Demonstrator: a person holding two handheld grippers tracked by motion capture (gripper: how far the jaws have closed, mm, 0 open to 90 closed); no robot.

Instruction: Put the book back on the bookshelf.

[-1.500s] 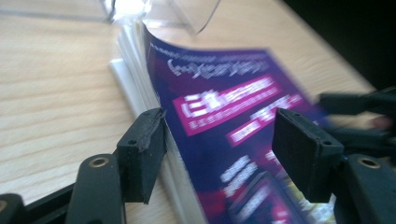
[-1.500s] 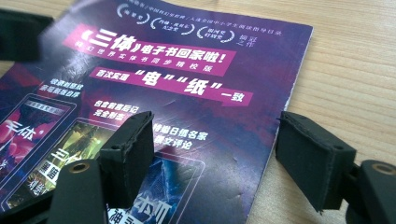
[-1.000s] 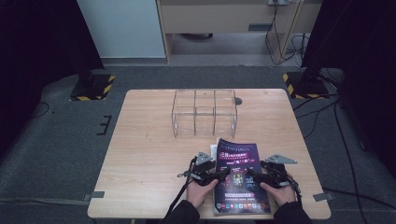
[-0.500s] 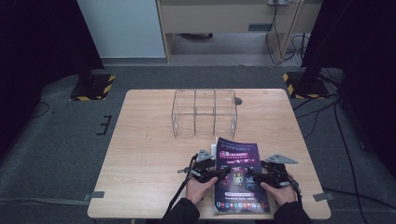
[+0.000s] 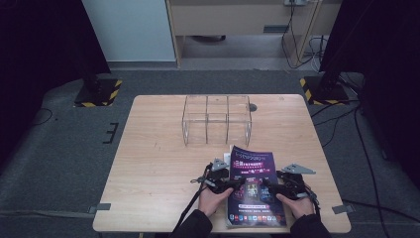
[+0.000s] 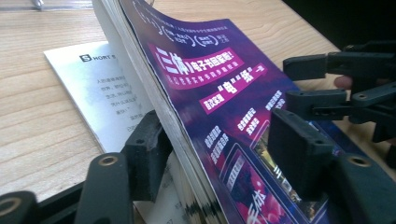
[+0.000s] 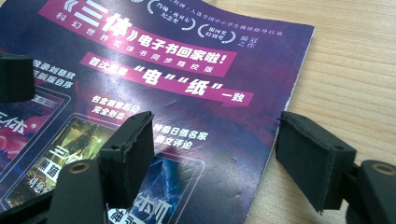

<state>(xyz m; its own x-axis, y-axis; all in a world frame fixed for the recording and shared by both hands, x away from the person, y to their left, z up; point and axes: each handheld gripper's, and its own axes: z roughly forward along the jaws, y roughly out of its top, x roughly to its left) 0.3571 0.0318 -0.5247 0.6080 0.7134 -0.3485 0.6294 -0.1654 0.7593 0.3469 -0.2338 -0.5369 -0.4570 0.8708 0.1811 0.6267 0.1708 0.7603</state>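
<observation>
L gripper (image 6: pixel 219 158) closing round purple "三体" magazine (image 6: pixel 224 93); R gripper (image 7: pixel 215 154) spread over its edge.

A lab (black curtains (image 5: pixel 44 59), hazard-striped stand bases (image 5: pixel 96 94), lone wooden table (image 5: pixel 158 163)).

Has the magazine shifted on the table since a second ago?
No. The magazine lies at the same spot below the clear rack; the left gripper jaws have just been closing around its lifted edge.
</observation>
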